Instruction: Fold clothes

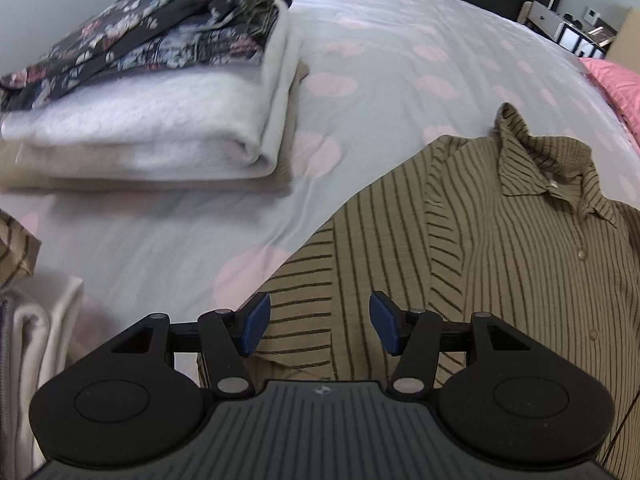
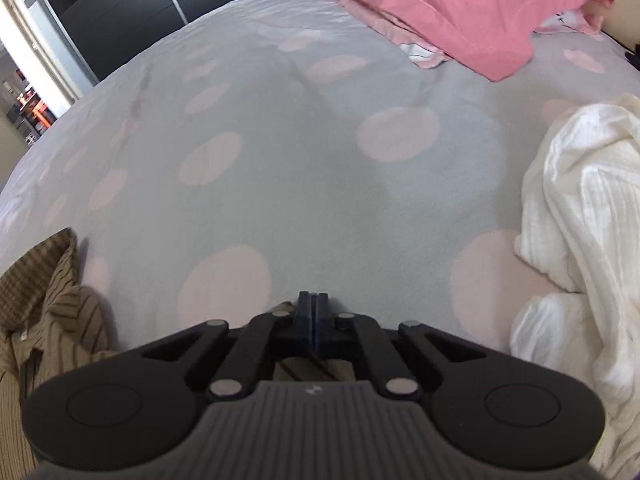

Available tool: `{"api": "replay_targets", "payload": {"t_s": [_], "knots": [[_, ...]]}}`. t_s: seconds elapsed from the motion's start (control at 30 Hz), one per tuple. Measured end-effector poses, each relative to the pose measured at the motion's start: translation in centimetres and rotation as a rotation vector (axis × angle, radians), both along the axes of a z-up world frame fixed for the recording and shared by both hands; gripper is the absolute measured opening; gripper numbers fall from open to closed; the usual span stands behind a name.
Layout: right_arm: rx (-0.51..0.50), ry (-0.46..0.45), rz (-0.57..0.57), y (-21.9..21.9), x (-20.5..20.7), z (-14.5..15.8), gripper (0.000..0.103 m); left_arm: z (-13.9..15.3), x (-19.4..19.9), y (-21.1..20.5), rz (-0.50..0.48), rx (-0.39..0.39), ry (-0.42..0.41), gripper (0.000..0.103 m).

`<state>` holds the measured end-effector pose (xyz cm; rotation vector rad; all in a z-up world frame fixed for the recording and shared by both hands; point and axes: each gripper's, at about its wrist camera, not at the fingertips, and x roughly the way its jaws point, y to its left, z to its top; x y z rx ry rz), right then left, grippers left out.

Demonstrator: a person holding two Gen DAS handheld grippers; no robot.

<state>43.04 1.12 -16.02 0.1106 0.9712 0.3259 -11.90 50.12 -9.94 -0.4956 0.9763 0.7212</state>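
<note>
The olive striped shirt (image 1: pixel 500 240) lies spread on the grey bedspread (image 1: pixel 400 60) with its pale pink dots, collar raised toward the far side and the button placket running down its front. One sleeve is folded across the body, its stripes running crosswise to the rest. In the right wrist view the same shirt (image 2: pixel 52 312) shows only as a crumpled edge at the lower left.

The left gripper (image 1: pixel 320 326) hovers over the folded sleeve with its blue pads (image 1: pixel 256 324) standing moderately apart; nothing is pinched between them, and the fabric lies below the gap. The right gripper (image 2: pixel 313 320) has its pads pressed flat together (a strip of striped cloth shows through the linkage behind them, but whether any of it is caught between the pads cannot be told).

To the left of the shirt, well apart from it, sits a stack of folded clothes (image 1: pixel 152 92): a beige piece at the bottom, a thick white one on it, and dark floral garments on top. On the right side of the bed a rumpled white garment (image 2: pixel 580 216) lies unfolded, and a pink pillow (image 2: pixel 460 4) rests at the head of the bed.
</note>
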Motion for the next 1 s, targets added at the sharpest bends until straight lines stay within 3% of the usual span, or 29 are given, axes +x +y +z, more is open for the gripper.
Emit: {"api": "replay_targets", "payload": {"t_s": [0.13,0.3,0.67,0.77,0.83,1.0], "knots": [[-0.048,-0.06,-0.009,-0.5,-0.3,2.2,0.001,-0.4,0.3,0.2,0.012,0.002,0.0,0.053],[-0.109,-0.144,-0.161,-3.6,1.5,5.0,0.001,-0.2,-0.1,0.1,0.017,0.009,-0.005,0.053],[-0.219,-0.097,-0.166,-2.9,3.6,2.5,0.003,-0.4,0.2,0.4,0.026,0.01,0.007,0.053],[-0.223,-0.086,-0.165,-3.6,3.0,2.5,0.012,-0.4,0.3,0.5,0.028,0.012,0.008,0.053],[-0.225,-0.079,-0.164,-4.2,2.5,2.5,0.034,-0.4,0.2,0.6,0.031,0.011,0.011,0.053],[-0.16,-0.071,-0.154,-6.5,-0.6,3.9,0.034,0.0,-0.1,0.8,0.034,0.007,0.0,0.053]]}}
